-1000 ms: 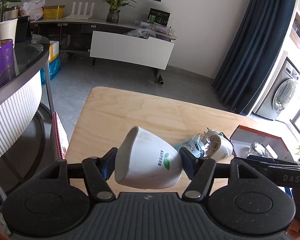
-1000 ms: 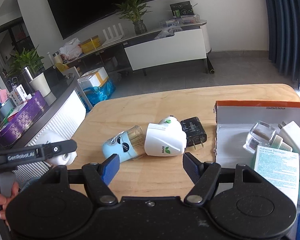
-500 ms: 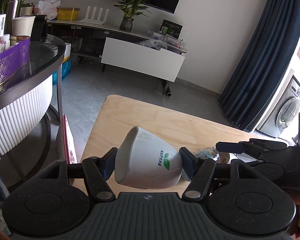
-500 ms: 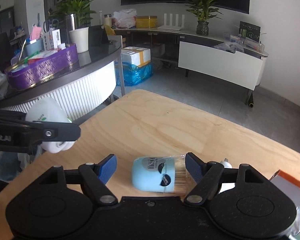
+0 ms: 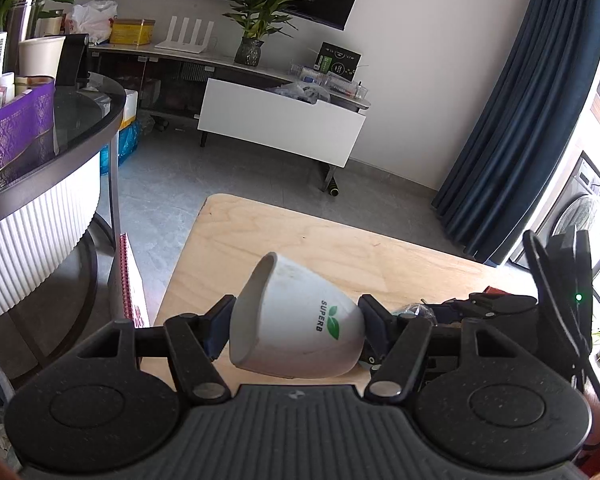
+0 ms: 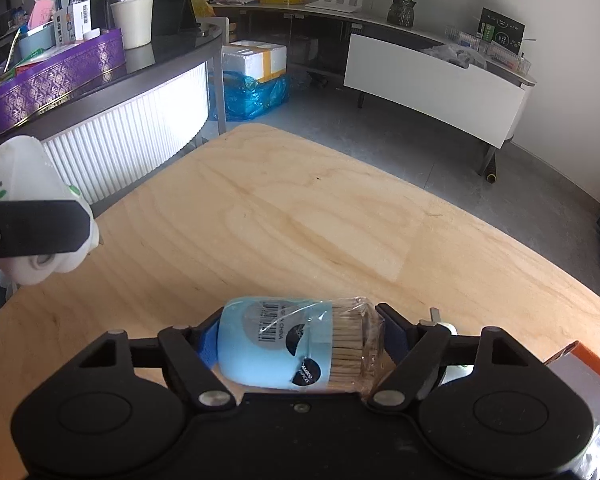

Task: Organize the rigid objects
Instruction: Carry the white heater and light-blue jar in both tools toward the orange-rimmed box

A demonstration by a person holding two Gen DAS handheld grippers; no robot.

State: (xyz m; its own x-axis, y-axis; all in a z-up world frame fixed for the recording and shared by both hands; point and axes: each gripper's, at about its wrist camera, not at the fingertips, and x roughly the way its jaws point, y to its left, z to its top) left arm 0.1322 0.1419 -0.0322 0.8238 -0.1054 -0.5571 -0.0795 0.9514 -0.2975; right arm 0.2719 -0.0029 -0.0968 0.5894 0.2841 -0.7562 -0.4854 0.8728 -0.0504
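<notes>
I am holding the smooth white plug-in device (image 5: 300, 324) clamped in the left gripper (image 5: 296, 326) above the near left edge of the bare pale-wood table (image 6: 300, 216), while the right gripper (image 6: 298, 338), fingers spread wide, is straddling the blue toothpick jar (image 6: 296, 350) lying near the near edge.

Matt wood table (image 6: 300, 220); glossy plastic-wrapped toothpick jar (image 6: 296, 350).

Left wrist view: close behind its fingers (image 5: 370, 322), angled down across the wooden table (image 5: 300, 248) toward the TV cabinet (image 5: 280, 120). Right wrist view: likewise close, facing table (image 6: 300, 208) and cabinet (image 6: 432, 76); both are shared.
</notes>
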